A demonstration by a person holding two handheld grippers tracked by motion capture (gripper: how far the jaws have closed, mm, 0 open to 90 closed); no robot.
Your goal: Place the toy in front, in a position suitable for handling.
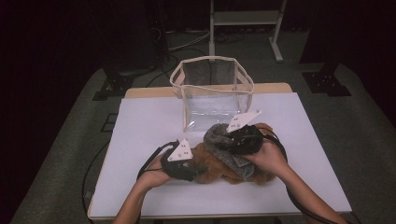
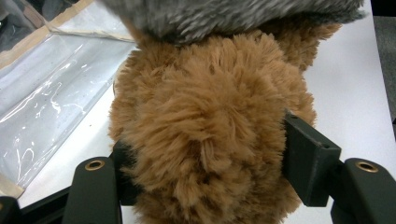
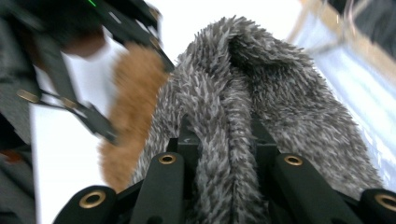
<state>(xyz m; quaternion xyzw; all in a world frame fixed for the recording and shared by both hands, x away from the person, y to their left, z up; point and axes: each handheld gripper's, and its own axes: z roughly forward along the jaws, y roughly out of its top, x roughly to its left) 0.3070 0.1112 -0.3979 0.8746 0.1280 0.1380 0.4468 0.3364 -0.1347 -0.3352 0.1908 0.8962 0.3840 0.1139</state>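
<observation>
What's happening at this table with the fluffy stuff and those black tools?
A person sits at a white table with a black gripper in each hand. The left gripper is clamped on a fluffy brown plush item, pinning it on the table. The right gripper pinches a fold of a shaggy grey fabric piece that lies draped over the brown one. Just behind them stands an open clear plastic bag with beige trim, with nothing visible inside.
</observation>
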